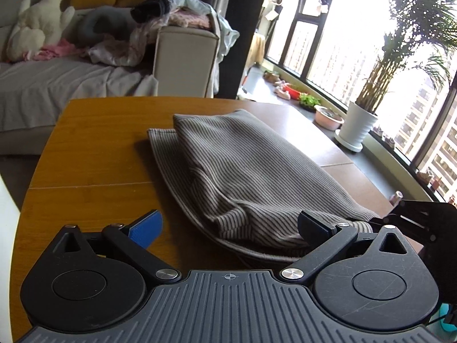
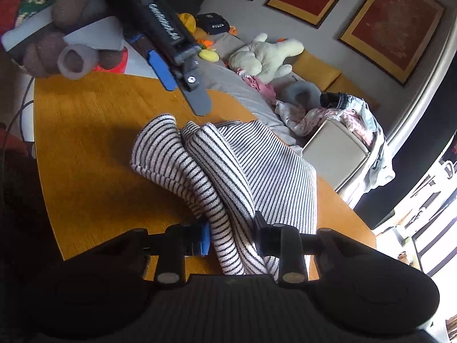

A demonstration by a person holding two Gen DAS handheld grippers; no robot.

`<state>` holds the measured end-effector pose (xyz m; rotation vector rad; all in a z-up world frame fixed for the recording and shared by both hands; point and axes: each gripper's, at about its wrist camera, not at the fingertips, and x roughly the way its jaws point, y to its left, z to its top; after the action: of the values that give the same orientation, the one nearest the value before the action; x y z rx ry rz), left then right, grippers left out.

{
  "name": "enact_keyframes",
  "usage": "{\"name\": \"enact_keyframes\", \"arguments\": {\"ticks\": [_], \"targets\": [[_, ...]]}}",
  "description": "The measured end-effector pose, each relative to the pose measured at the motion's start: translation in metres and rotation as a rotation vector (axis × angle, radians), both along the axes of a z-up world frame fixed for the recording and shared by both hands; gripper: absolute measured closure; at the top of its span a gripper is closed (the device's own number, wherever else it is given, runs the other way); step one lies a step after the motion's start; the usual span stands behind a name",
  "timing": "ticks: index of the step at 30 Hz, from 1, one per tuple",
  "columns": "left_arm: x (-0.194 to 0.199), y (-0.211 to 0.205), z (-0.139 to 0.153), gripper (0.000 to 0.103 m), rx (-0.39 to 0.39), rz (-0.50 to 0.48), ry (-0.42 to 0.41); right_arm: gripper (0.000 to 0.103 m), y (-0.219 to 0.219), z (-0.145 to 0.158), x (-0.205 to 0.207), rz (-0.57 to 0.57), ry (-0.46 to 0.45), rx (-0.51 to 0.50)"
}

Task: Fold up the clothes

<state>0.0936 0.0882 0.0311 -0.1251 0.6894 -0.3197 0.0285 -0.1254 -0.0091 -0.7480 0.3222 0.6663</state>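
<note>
A grey-and-dark striped garment [image 1: 245,171] lies partly folded on the wooden table [image 1: 94,154], one layer doubled over another. My left gripper [image 1: 230,227] is open just above its near edge: the blue pad [image 1: 145,227] hangs over bare wood and the other finger [image 1: 314,225] touches the cloth. In the right wrist view, my right gripper [image 2: 232,240] is shut on a bunched fold of the striped garment [image 2: 274,171], raised off the table [image 2: 85,131]. The left gripper [image 2: 182,88], held by a hand, hovers beyond the cloth. The right gripper [image 1: 380,221] shows at the garment's right corner.
Behind the table is a sofa [image 1: 57,85] with a white plush toy [image 1: 40,28] and a heap of clothes [image 1: 177,14] on its armrest. A potted palm [image 1: 360,125] and small pots line the window ledge to the right. Framed pictures [image 2: 391,25] hang on the wall.
</note>
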Motion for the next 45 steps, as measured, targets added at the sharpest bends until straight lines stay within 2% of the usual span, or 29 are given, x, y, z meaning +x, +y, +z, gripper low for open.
{"name": "enact_keyframes", "arguments": {"ticks": [1,3,6,12,13,16,20,22,27,30,32,34,36,41,43,45], "targets": [[0.008,0.0,-0.001,0.023,0.007,0.003,-0.003,0.075,0.0,0.0,-0.001,0.005,0.002,-0.015],[0.026,0.004,-0.006,0.033,-0.008,0.027,0.012,0.076,0.002,0.003,-0.005,0.021,0.007,-0.045],[0.042,0.008,-0.013,0.034,-0.046,0.021,0.037,0.078,0.002,0.018,-0.015,0.06,0.014,-0.085],[0.058,0.008,-0.03,0.033,-0.072,-0.049,0.096,0.079,0.005,0.09,-0.026,0.193,-0.066,-0.169],[0.061,0.008,-0.032,0.03,-0.077,-0.061,0.106,0.079,0.008,0.087,-0.011,0.195,-0.044,-0.159],[0.066,0.012,-0.038,0.032,-0.102,-0.076,0.129,0.079,0.017,0.078,0.032,0.2,0.024,-0.127],[0.068,0.015,-0.044,0.033,-0.071,-0.072,0.119,0.078,0.029,0.066,0.09,0.205,0.114,-0.084],[0.067,0.017,-0.044,0.032,-0.08,-0.071,0.12,0.079,0.036,0.059,0.119,0.208,0.159,-0.063],[0.066,0.025,-0.043,0.031,-0.08,-0.056,0.116,0.069,0.049,0.045,0.187,0.209,0.267,-0.004],[0.061,0.032,-0.036,0.03,-0.081,-0.046,0.095,0.055,0.038,0.041,0.194,0.16,0.296,0.073],[0.054,0.038,-0.027,0.023,-0.088,-0.036,0.065,0.055,0.031,0.038,0.199,0.127,0.315,0.125],[0.046,0.045,-0.013,0.021,-0.101,-0.029,0.025,0.049,0.024,0.036,0.204,0.093,0.334,0.176],[0.038,0.046,0.002,0.021,-0.098,-0.033,-0.019,0.038,0.017,0.033,0.208,0.06,0.352,0.228],[0.023,0.034,0.037,0.023,-0.144,-0.122,-0.12,0.038,0.0,0.027,0.22,-0.024,0.398,0.356],[0.026,0.019,0.04,0.023,-0.146,-0.183,-0.131,0.038,-0.004,0.024,0.222,-0.043,0.404,0.381],[0.035,-0.002,0.032,0.024,-0.103,-0.223,-0.1,0.038,-0.005,0.024,0.223,-0.059,0.412,0.394]]}}
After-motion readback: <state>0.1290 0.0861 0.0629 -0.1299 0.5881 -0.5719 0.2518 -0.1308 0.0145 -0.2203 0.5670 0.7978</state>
